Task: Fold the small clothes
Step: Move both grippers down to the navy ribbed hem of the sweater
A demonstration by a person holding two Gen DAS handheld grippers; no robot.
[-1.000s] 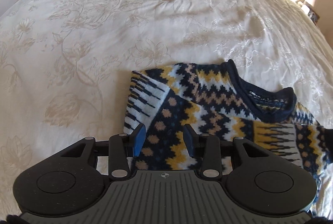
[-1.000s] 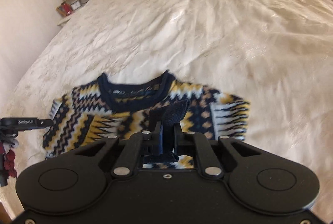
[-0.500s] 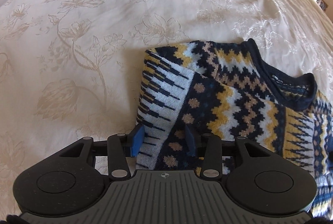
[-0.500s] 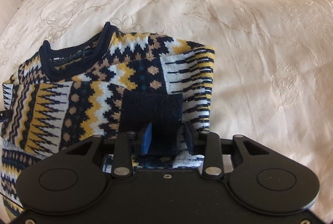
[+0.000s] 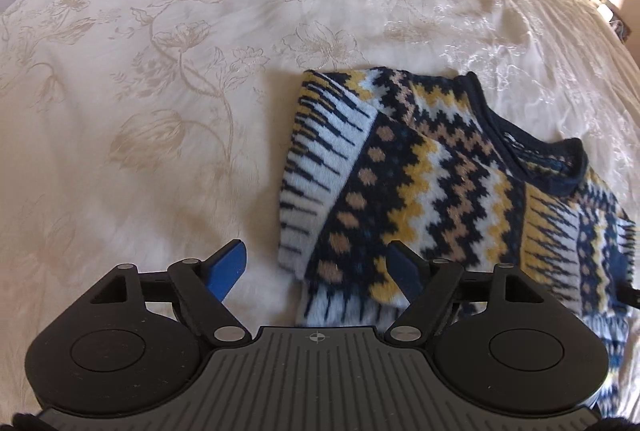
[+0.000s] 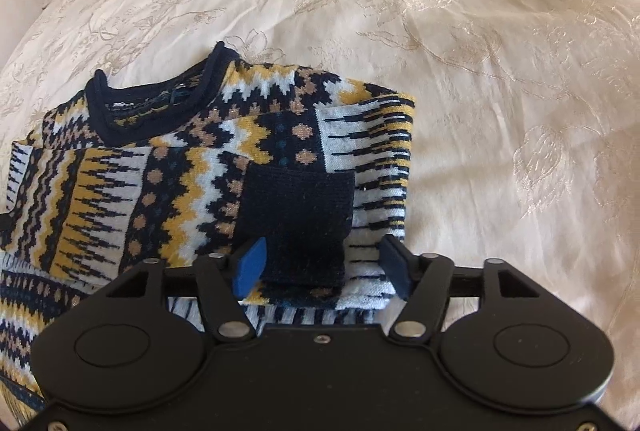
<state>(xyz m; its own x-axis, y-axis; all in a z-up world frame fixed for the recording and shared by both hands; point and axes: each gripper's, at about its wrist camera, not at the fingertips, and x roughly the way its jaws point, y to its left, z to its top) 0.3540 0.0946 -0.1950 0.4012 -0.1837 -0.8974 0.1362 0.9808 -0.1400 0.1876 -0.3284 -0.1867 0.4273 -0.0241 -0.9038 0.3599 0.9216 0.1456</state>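
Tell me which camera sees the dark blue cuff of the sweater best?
The right wrist view: the cuff lies flat on the sweater, whole and centred, just beyond the opening right gripper. The left wrist view shows only patterned knit and collar; no cuff is clear there.

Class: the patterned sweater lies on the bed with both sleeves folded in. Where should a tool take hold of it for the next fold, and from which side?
Probably the sweater hem nearest the camera, from above: the navy collar lies far, sleeves already tucked.

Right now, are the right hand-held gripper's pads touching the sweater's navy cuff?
Apart. In the right wrist view the hand-held gripper is opening, and patterned knit shows between each pad and the navy cuff lying between them.
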